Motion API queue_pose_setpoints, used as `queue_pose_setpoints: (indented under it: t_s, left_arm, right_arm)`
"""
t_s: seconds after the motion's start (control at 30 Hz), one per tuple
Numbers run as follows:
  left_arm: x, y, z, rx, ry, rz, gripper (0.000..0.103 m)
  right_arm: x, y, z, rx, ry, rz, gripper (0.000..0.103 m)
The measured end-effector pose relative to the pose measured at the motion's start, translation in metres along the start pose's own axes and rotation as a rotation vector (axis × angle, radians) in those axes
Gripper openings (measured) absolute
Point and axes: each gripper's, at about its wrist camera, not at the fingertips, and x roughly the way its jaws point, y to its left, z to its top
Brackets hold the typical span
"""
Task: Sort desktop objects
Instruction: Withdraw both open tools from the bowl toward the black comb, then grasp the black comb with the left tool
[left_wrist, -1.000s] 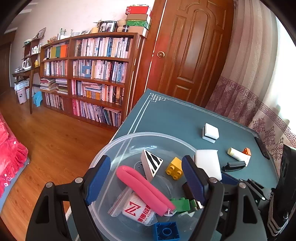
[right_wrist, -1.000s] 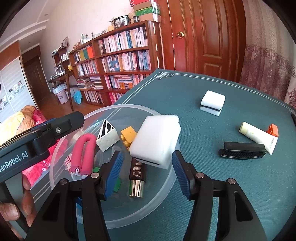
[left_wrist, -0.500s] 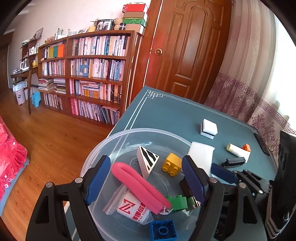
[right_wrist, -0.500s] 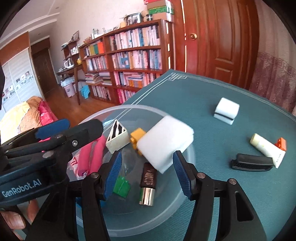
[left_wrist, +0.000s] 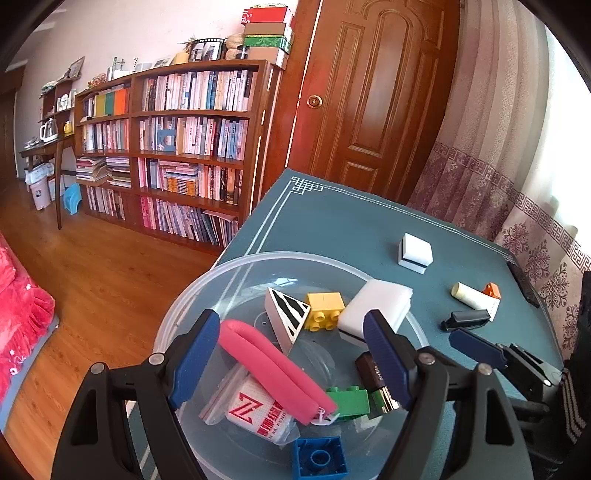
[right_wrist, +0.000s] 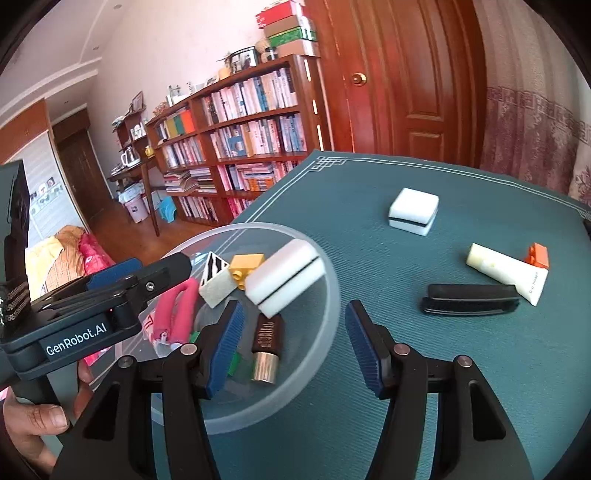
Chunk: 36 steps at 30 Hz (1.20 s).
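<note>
Left gripper (left_wrist: 291, 363): black angular frame carrying round silver screws behind the fingers (left_wrist: 386, 358), which are wearing ribbed blue pads. White "GenRobot.AI" lettering is showing on its side body. Right gripper (right_wrist: 293, 341): matching black frame, silver screws sitting behind blue ribbed fingers (right_wrist: 364, 349).

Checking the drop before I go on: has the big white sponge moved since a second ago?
Yes. The white sponge has left the right gripper, whose jaws are now open, and lies inside the clear bowl against the yellow brick.
</note>
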Motion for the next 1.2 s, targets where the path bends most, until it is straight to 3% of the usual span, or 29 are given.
queue_pose_setpoints:
  t_s: [0.33, 0.73, 1.0, 1.2]
  left_arm:
    - [0.002, -0.035, -0.006, 0.058, 0.024, -0.024, 0.084]
    - [0.018, -0.121, -0.006, 0.205, 0.077, -0.114, 0.086]
    - [0.051, -0.19, -0.01, 0.377, 0.137, -0.134, 0.089]
    - [0.082, -0.223, -0.012, 0.446, 0.21, -0.138, 0.089]
  right_arm:
    - [-0.025, -0.086, -0.017, 0.185, 0.007, -0.109, 0.062]
    - [-0.065, -0.149, -0.039, 0.254, -0.022, -0.197, 0.062]
    - [-0.087, -0.185, -0.051, 0.338, -0.052, -0.196, 0.062]
    - [-0.091, -0.206, -0.056, 0.441, -0.059, -0.148, 0.062]
